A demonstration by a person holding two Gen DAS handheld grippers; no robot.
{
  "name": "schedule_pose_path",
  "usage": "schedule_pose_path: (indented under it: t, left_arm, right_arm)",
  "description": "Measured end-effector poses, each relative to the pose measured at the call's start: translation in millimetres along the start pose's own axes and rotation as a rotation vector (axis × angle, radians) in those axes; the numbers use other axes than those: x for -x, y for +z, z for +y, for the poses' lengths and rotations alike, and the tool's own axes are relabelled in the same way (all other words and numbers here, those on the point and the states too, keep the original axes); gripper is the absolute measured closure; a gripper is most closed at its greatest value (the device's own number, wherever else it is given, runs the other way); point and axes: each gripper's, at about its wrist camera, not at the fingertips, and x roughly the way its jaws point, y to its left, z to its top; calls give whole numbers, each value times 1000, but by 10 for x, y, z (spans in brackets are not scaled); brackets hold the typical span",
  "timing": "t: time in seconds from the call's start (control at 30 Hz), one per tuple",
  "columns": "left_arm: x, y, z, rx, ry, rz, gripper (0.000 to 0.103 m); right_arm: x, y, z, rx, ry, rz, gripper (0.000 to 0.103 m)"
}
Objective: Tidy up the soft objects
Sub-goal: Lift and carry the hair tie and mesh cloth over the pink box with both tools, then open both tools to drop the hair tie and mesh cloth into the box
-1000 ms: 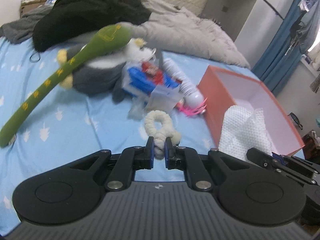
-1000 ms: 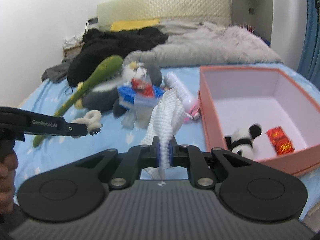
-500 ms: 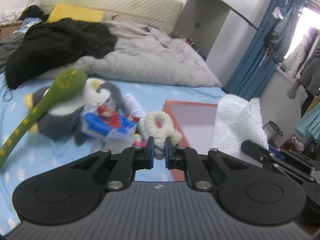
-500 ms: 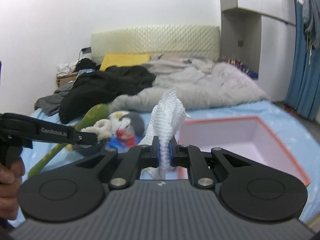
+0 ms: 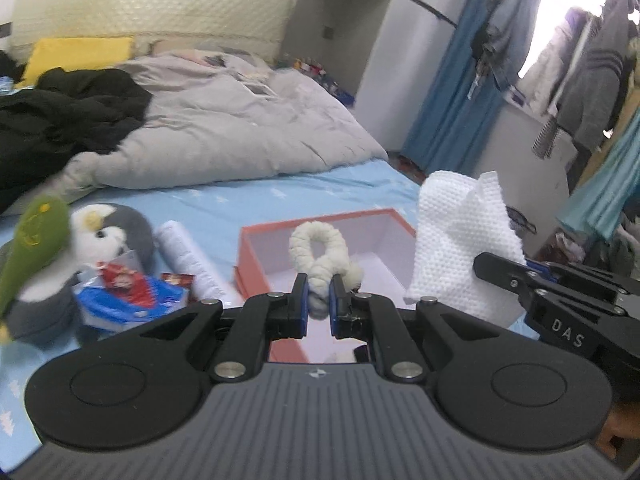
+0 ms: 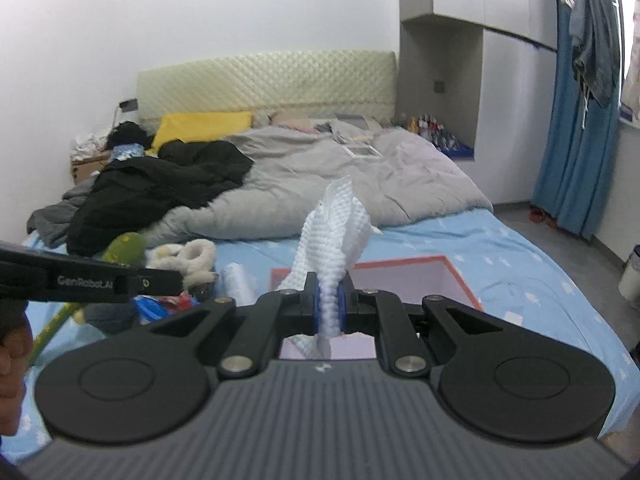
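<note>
Soft objects are lying across the blue bed sheet (image 5: 280, 200). At the far left, a green snake plush (image 5: 32, 248) is leaning over a grey-and-white penguin plush (image 5: 108, 236), with blue and red packets (image 5: 128, 300) in front and a white roll (image 5: 188, 256) beside them. The left gripper (image 5: 319, 304) is pinching a cream braided rope loop (image 5: 320, 256) at its base, so the loop is standing upright, above the open orange box (image 5: 256, 252). "GenRobot.AI" is showing on this gripper's arm in the right wrist view. Further right, the right gripper (image 6: 329, 308), marked "DAS", is clamping a white waffle-textured cloth (image 6: 332, 240); its crumpled length is rising upright over the box's near edge.
</note>
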Motion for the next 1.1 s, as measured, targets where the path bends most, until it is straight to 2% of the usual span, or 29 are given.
schedule_pose_path:
  t: [0.23,0.5,0.63,0.8,0.93,1.0,1.1]
  left_arm:
    - [-671,128,-204,-36,-1,118,91]
    - [-1419,-198,-221,-12,-25,309,91]
    - [-1615,-369,-188,-9,-19,375,91]
    - [-1704,-486,-148,-21,-18,412,91]
    - [-1714,-517,-206,-50,-26,418,90]
    - [-1713,-505,-255,-72,-24,420,89]
    - [-1681,-462,-289,-78,-26,410,71]
  right_arm:
    - [-371,-225,-422,-51,-47,133,90]
    - [-723,-697,-677,-117,-84,290,90]
    - [-879,-880,-737,-135,-89,351,90]
    - [-939,-1043,-761,-138,-83,402,88]
    - [-946,-1076,-796,-150,-86,408,81]
    - [-962,-1061,-798,-147,-86,410,70]
    - [-957,-1044,-813,-155,-91,405,59]
